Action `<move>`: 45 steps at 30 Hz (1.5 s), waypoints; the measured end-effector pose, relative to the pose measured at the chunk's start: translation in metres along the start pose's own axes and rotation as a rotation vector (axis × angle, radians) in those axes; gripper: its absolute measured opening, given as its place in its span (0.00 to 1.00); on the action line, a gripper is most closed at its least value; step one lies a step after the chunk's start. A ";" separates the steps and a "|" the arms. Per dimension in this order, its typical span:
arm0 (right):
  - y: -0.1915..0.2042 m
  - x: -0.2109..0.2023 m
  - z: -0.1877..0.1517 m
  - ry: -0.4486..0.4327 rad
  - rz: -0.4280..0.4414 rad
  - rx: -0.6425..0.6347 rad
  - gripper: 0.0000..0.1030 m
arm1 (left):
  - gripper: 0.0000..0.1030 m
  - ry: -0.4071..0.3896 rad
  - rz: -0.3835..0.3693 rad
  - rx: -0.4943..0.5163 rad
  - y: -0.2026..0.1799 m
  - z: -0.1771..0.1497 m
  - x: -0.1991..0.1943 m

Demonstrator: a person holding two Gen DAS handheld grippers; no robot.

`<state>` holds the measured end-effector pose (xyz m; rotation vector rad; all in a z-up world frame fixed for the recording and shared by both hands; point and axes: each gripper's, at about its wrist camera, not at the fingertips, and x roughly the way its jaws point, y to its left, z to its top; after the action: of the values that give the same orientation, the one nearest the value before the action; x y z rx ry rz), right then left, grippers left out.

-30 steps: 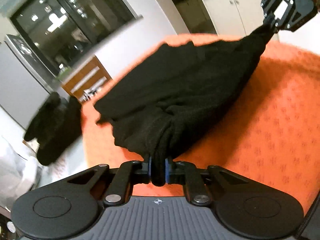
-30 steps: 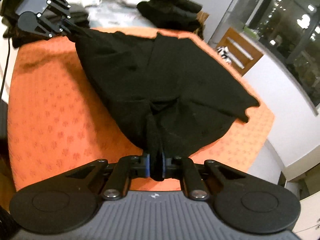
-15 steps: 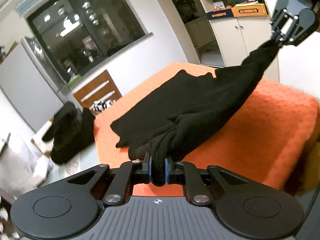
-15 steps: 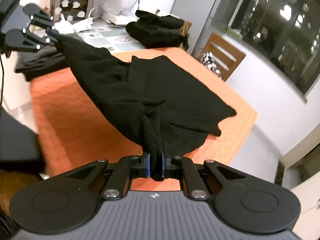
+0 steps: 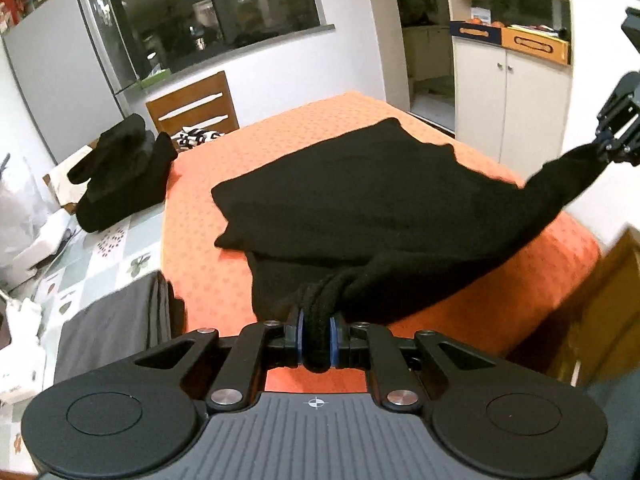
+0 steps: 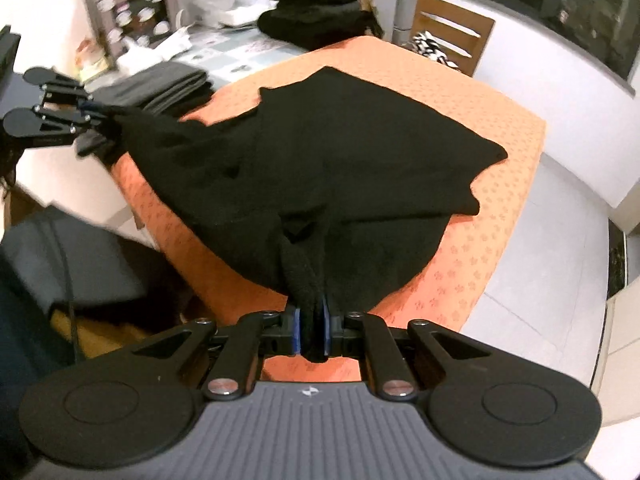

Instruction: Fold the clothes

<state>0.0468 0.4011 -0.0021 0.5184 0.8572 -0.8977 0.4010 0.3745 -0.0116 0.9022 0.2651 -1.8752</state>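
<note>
A black knitted garment (image 5: 372,200) (image 6: 344,152) lies spread over the orange tablecloth (image 5: 248,156) (image 6: 500,248). Its near edge is lifted and stretched between both grippers. My left gripper (image 5: 317,340) is shut on a bunched corner of it at the table's near edge; it shows in the right wrist view at the far left (image 6: 92,118). My right gripper (image 6: 311,334) is shut on the other bunched corner, past the table's side edge. In the left wrist view it appears at the far right (image 5: 604,148), pulling the cloth taut.
A pile of black clothes (image 5: 124,172) (image 6: 320,12) sits at the table's far end, by a wooden chair (image 5: 192,108) (image 6: 452,32). Folded grey cloth (image 5: 116,320) (image 6: 160,84) lies beside the orange cloth. White cupboards (image 5: 512,96) stand to the right, with tiled floor (image 6: 560,300) below.
Both grippers have pulled back toward the table's near edge and apart, dragging the black garment with them. It now lies flatter and more spread out. Both stayed shut.
</note>
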 end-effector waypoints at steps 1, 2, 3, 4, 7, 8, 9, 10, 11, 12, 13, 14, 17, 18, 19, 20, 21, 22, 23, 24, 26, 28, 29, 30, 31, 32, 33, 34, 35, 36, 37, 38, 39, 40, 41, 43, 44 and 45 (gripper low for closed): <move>-0.007 0.004 0.007 0.000 -0.001 0.018 0.12 | 0.14 0.004 -0.009 -0.012 0.005 0.008 0.007; -0.015 0.007 0.013 -0.001 -0.002 0.035 0.12 | 0.14 0.008 -0.017 -0.024 0.011 0.016 0.015; -0.023 0.011 0.021 -0.002 -0.004 0.055 0.12 | 0.14 0.011 -0.022 -0.038 0.017 0.025 0.024; -0.033 0.016 0.029 -0.006 -0.008 0.077 0.12 | 0.14 0.015 -0.028 -0.052 0.023 0.034 0.033; -0.062 0.030 0.054 -0.023 -0.018 0.143 0.12 | 0.14 0.029 -0.035 -0.076 0.041 0.059 0.065; -0.071 0.037 0.061 -0.024 -0.021 0.162 0.12 | 0.14 0.036 -0.036 -0.081 0.047 0.067 0.077; -0.079 0.045 0.069 -0.024 -0.026 0.176 0.12 | 0.15 0.053 -0.040 -0.091 0.053 0.073 0.092; -0.087 0.054 0.076 -0.023 -0.032 0.185 0.12 | 0.15 0.070 -0.043 -0.100 0.059 0.079 0.107; -0.096 0.064 0.084 -0.021 -0.038 0.194 0.12 | 0.15 0.086 -0.046 -0.109 0.065 0.084 0.122; -0.102 0.074 0.090 -0.018 -0.048 0.198 0.12 | 0.15 0.100 -0.049 -0.116 0.069 0.087 0.136; -0.108 0.085 0.096 -0.013 -0.060 0.199 0.12 | 0.15 0.115 -0.052 -0.121 0.072 0.089 0.151; -0.114 0.098 0.101 -0.004 -0.070 0.199 0.12 | 0.15 0.139 -0.055 -0.123 0.076 0.091 0.166; -0.130 0.138 0.113 0.033 -0.085 0.204 0.12 | 0.15 0.196 -0.051 -0.122 0.081 0.093 0.208; -0.135 0.151 0.116 0.044 -0.092 0.208 0.12 | 0.15 0.207 -0.047 -0.120 0.081 0.093 0.218; -0.139 0.162 0.118 0.054 -0.103 0.214 0.12 | 0.15 0.214 -0.043 -0.120 0.081 0.093 0.226; -0.141 0.170 0.119 0.059 -0.116 0.214 0.12 | 0.16 0.194 -0.043 -0.136 0.082 0.092 0.224; -0.142 0.174 0.119 0.057 -0.132 0.209 0.12 | 0.16 0.173 -0.043 -0.151 0.084 0.092 0.222; -0.142 0.178 0.119 0.056 -0.147 0.204 0.14 | 0.17 0.153 -0.043 -0.167 0.085 0.092 0.219; -0.142 0.182 0.118 0.054 -0.162 0.200 0.15 | 0.19 0.133 -0.044 -0.182 0.086 0.091 0.217; -0.143 0.187 0.118 0.052 -0.178 0.195 0.16 | 0.22 0.113 -0.044 -0.198 0.087 0.091 0.215; -0.144 0.195 0.118 0.049 -0.208 0.185 0.25 | 0.29 0.072 -0.044 -0.229 0.090 0.090 0.210; -0.144 0.204 0.117 0.046 -0.239 0.176 0.34 | 0.30 0.032 -0.044 -0.260 0.092 0.089 0.206; -0.145 0.208 0.117 0.044 -0.254 0.171 0.34 | 0.31 0.011 -0.044 -0.275 0.093 0.089 0.203; -0.143 0.207 0.117 0.029 -0.267 0.164 0.34 | 0.32 -0.009 -0.044 -0.290 0.094 0.089 0.201; -0.141 0.200 0.117 0.001 -0.277 0.154 0.35 | 0.32 -0.029 -0.044 -0.306 0.096 0.088 0.199; -0.138 0.193 0.118 -0.028 -0.287 0.145 0.36 | 0.32 -0.050 -0.044 -0.321 0.097 0.088 0.197; -0.135 0.186 0.119 -0.056 -0.298 0.135 0.37 | 0.34 -0.070 -0.044 -0.336 0.098 0.088 0.194; -0.132 0.180 0.119 -0.084 -0.295 0.128 0.37 | 0.35 -0.090 -0.044 -0.352 0.099 0.087 0.192; -0.128 0.175 0.119 -0.111 -0.279 0.123 0.37 | 0.36 -0.106 -0.048 -0.363 0.099 0.087 0.190; -0.124 0.172 0.119 -0.130 -0.249 0.121 0.38 | 0.36 -0.094 -0.077 -0.348 0.094 0.086 0.192; -0.121 0.173 0.119 -0.141 -0.206 0.123 0.39 | 0.36 -0.080 -0.104 -0.331 0.087 0.085 0.195; -0.118 0.173 0.119 -0.152 -0.162 0.124 0.40 | 0.36 -0.059 -0.122 -0.301 0.079 0.082 0.200; -0.115 0.177 0.119 -0.150 -0.137 0.117 0.42 | 0.36 -0.037 -0.136 -0.272 0.070 0.079 0.206; -0.113 0.185 0.118 -0.136 -0.129 0.102 0.42 | 0.36 -0.007 -0.127 -0.252 0.063 0.076 0.212; -0.110 0.193 0.116 -0.122 -0.120 0.087 0.42 | 0.36 0.030 -0.112 -0.248 0.060 0.071 0.222; -0.116 0.202 0.112 -0.115 -0.102 0.116 0.42 | 0.38 0.063 -0.091 -0.260 0.060 0.061 0.234; -0.121 0.205 0.109 -0.115 -0.093 0.141 0.44 | 0.38 0.065 -0.084 -0.273 0.062 0.056 0.238; -0.126 0.208 0.106 -0.115 -0.083 0.165 0.47 | 0.38 0.064 -0.077 -0.288 0.065 0.051 0.241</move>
<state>0.0563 0.1627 -0.1186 0.5713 0.7080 -1.0701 0.3782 0.1494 -0.1289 0.7638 0.6004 -1.8217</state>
